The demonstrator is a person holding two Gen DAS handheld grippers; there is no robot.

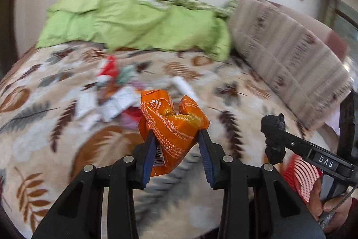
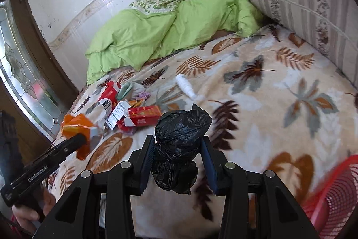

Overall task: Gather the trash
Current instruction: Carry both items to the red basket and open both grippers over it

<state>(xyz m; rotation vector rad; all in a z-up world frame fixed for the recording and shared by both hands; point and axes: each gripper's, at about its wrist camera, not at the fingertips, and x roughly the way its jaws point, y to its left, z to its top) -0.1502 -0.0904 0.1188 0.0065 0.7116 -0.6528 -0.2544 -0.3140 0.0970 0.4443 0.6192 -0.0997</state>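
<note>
Both grippers are loaded, so the coming move turns on where the red mesh basket lies from each of them. The left gripper is clamped on a crumpled orange wrapper, which stands up between its blue pads with its long axis roughly along the fingers. The right gripper is clamped on a wadded black plastic bag, which bulges above and below the pads. From the right gripper the basket sits low and to the right, near its own side and back toward the person; from the left gripper it also lies to the right, beyond the right gripper and partly hidden behind it. So I judge the right hand the nearer one and the likelier to drop first. The remaining litter, a heap of red cartons and a white tube, lies ahead of both grippers on the leaf-patterned blanket, the heap more to the left side.
</note>
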